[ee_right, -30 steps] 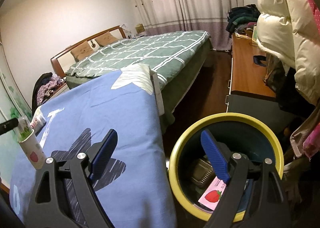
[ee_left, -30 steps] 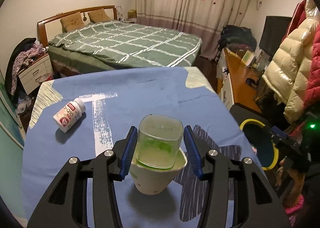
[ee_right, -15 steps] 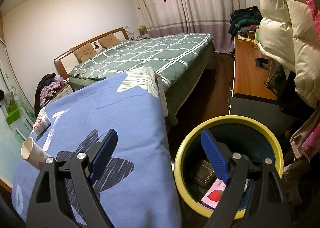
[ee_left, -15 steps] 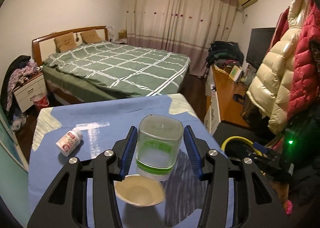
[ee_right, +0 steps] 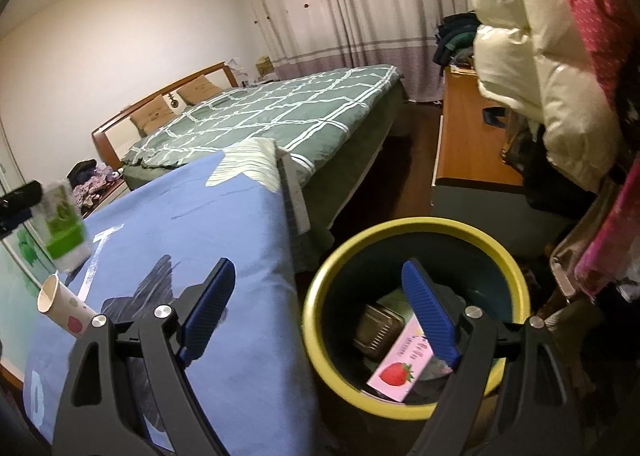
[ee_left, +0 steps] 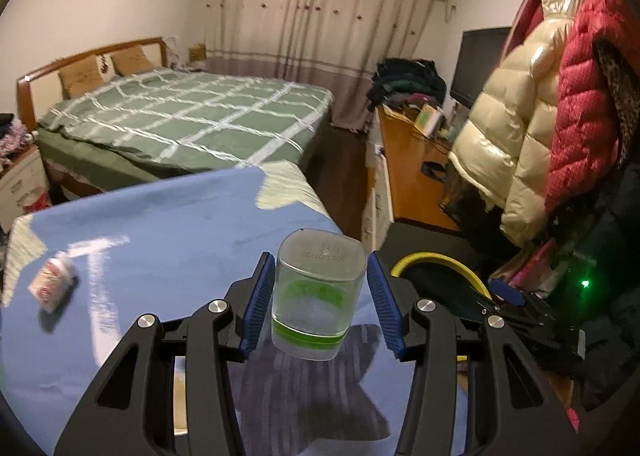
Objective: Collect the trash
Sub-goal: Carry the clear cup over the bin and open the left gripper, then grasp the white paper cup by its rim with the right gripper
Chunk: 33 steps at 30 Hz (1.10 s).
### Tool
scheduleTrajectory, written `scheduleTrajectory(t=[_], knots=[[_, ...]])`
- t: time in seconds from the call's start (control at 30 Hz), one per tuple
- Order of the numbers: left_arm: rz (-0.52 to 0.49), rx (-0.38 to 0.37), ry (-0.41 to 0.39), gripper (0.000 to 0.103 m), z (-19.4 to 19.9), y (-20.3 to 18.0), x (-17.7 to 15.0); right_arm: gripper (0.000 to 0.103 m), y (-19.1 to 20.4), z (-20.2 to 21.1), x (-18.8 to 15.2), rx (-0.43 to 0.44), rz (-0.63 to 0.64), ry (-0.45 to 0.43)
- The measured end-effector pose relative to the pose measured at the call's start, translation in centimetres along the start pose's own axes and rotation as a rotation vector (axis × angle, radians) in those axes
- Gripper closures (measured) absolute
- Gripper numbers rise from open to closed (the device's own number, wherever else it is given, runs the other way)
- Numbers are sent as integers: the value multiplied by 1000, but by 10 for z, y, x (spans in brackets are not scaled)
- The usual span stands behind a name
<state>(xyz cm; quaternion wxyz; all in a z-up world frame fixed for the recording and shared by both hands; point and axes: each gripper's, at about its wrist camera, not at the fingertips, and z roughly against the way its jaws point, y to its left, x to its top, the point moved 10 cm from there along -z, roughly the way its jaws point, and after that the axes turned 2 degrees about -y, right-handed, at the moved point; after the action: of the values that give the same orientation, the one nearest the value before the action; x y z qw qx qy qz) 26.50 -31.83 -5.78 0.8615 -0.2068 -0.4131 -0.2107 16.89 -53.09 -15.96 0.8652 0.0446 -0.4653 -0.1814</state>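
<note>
Your left gripper (ee_left: 320,302) is clamped on a clear plastic container (ee_left: 318,296) with a green band, its blue pads pressing both sides, and the container hangs in the air above the blue cloth (ee_left: 168,232) that covers the table, its flat base turned toward the far end of the room. In your right wrist view the same container shows at the left edge, blurred, above a paper cup (ee_right: 64,306) that lies tipped on the cloth with its open mouth up and to the left. A small white bottle (ee_left: 52,288) with a red label lies on its side on the cloth near the left edge of your left wrist view, well apart from the container and also blurred. Your right gripper (ee_right: 320,312) stands with its jaws wide apart and nothing between them; its right pad sits over the mouth of the yellow-rimmed trash bin (ee_right: 320,296), its left pad over the cloth's edge. Inside the bin lie a pink carton (ee_right: 400,368) with a strawberry on it and a dark ridged tray (ee_right: 376,328). The bin stands on the floor just beside the table's corner, below hanging puffer jackets (ee_left: 532,104).
</note>
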Motion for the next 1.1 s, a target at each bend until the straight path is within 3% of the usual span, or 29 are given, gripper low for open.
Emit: scheduleTrajectory(t=[0.57,0.8,0.87,0.9,1.1], knots=[[-132,-194,174,55,-129,-150,-29,22,-92,30,-30,-158,-98,17],[-173,-228,243,55,-181,-204,-48,22,-113,43,-41,-201,-125,24],[-166,-217,258,44,-189,-207,-53,22,-113,44,-43,-206,-126,30],[-158,-204,253,27,-189,-205,-53,22,-113,44,-44,-207,-124,32],[-144,-163,123,17,-136,-172,-27,22,-99,44,-40,-190,-101,28]])
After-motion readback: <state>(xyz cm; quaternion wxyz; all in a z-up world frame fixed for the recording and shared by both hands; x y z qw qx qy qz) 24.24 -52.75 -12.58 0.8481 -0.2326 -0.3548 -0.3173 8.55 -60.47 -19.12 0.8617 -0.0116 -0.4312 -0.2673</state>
